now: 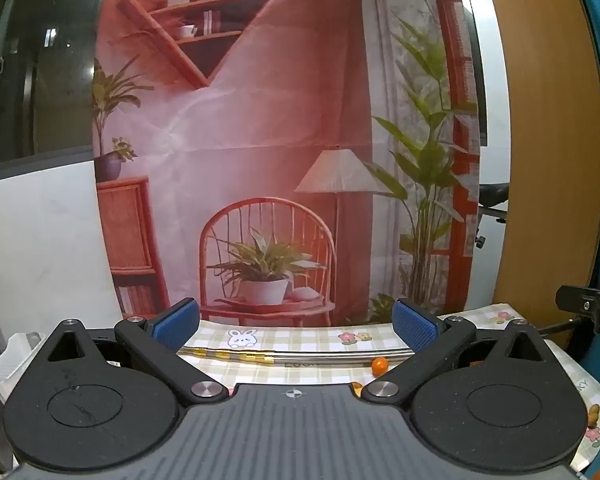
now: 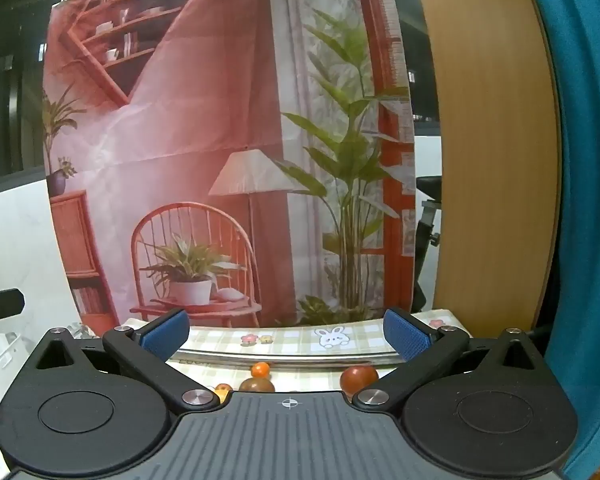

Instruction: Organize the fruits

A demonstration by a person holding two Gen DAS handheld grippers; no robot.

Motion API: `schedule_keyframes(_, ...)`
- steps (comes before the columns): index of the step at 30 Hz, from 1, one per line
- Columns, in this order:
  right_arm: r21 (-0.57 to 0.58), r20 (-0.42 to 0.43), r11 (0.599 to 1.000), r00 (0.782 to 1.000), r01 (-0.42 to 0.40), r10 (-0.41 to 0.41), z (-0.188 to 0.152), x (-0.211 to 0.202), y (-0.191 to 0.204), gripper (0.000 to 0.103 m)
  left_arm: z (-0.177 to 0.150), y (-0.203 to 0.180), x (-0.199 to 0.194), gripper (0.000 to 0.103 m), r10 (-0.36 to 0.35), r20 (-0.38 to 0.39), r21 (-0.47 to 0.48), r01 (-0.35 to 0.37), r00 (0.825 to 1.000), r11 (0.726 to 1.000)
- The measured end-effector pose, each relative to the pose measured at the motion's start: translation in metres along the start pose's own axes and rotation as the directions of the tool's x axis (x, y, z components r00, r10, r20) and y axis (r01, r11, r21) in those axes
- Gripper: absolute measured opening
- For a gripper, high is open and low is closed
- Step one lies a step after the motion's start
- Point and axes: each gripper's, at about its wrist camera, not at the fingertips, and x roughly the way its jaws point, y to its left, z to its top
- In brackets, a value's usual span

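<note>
Both my tongs stand spread wide with nothing between their blue pads. Past my left gripper [image 1: 296,326], toward its right finger, a small orange fruit [image 1: 379,365] sits on the checked tablecloth [image 1: 300,338]. Below my right gripper [image 2: 287,334] lie an orange fruit [image 2: 260,369] and two dark red tomatoes [image 2: 358,377], one nearly hidden.
</note>
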Motion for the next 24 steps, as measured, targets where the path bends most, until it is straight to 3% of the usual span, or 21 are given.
schedule_keyframes(4,-0.001,0.000,1.000,1.000,0.001,-0.001,0.001,0.000,0.000,0.103,0.001,-0.003,-0.002,0.103,0.010,0.002,0.044,-0.010,1.000,0.999)
schedule_keyframes(24,-0.006,-0.012,1.000,1.000,0.002,-0.002,0.000,0.003,-0.001,0.103,-0.004,-0.006,-0.006,0.103,0.026,0.021,0.057,-0.027,0.999,0.998)
